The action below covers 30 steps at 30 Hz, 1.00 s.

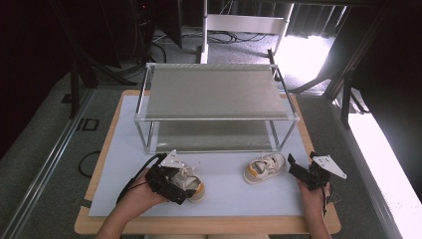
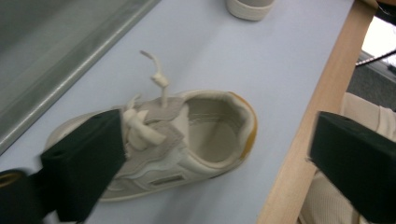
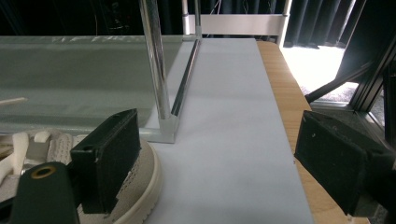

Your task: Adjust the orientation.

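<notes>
Harsh daylight glare at right; dark surroundings; gripper views slightly blurred.

Two shoes point(image 1: 264, 168) before rack point(image 1: 217, 94)

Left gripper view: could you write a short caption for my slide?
Open left gripper hovering over a cream low-top sneaker lying on the pale blue table mat.

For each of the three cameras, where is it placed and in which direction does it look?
High view: above the person's side, looking forward and down on the table and two-tier rack; forearms, left gripper and right gripper show.
Left gripper view: rides the left gripper, looking down on the left shoe; open jaws and a trouser leg show.
Right gripper view: rides the right gripper, looking level along the table past the right shoe toward the rack; open jaws show.
Shared: high and left gripper views show both shoes.
</notes>
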Each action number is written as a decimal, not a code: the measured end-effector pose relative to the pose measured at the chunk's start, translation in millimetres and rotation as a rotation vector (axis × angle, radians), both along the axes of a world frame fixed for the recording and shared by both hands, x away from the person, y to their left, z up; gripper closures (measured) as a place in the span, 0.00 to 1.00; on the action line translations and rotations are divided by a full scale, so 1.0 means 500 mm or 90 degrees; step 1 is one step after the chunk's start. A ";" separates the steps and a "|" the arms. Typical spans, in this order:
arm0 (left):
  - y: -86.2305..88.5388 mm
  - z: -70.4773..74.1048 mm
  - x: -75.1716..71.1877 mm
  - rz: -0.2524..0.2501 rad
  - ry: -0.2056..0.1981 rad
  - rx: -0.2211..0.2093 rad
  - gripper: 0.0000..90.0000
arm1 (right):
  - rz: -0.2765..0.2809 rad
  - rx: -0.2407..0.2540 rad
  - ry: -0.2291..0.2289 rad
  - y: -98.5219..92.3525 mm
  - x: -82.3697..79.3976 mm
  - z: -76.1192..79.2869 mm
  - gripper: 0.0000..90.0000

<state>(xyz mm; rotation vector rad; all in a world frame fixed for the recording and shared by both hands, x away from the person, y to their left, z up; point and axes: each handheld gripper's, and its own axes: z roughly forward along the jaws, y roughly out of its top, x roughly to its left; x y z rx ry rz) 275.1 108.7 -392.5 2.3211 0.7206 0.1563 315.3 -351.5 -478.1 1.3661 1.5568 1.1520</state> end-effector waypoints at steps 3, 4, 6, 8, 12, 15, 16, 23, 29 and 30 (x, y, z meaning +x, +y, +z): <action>-0.014 0.000 0.002 -0.011 0.006 0.018 0.06 | 0.000 0.003 0.000 -0.001 0.000 0.000 0.15; -0.018 0.000 0.003 -0.014 0.012 0.020 0.08 | 0.000 0.004 0.000 -0.001 0.000 0.000 0.15; -0.028 -0.001 0.002 -0.029 0.018 0.034 0.15 | 0.001 0.004 0.001 -0.001 0.000 0.000 0.15; -0.039 -0.003 0.003 -0.041 0.023 0.049 0.16 | 0.001 0.005 0.001 -0.001 0.000 0.000 0.15; -0.058 -0.010 0.005 -0.059 0.034 0.078 0.22 | 0.002 0.005 0.002 -0.001 0.001 0.000 0.15; -0.071 -0.014 0.006 -0.081 0.051 0.099 0.28 | 0.002 0.008 0.003 -0.001 0.000 0.000 0.15; -0.077 -0.016 0.006 -0.086 0.052 0.112 0.29 | 0.003 0.007 0.003 -0.002 0.000 0.000 0.15; -0.097 -0.025 0.014 -0.089 0.076 0.159 0.37 | 0.004 0.008 0.004 -0.002 0.001 0.000 0.15; -0.114 -0.026 0.026 -0.100 0.097 0.211 0.48 | 0.007 0.007 0.004 -0.003 0.001 0.000 0.16; -0.116 -0.026 0.030 -0.097 0.103 0.209 0.49 | 0.007 0.007 0.004 -0.003 0.001 0.000 0.16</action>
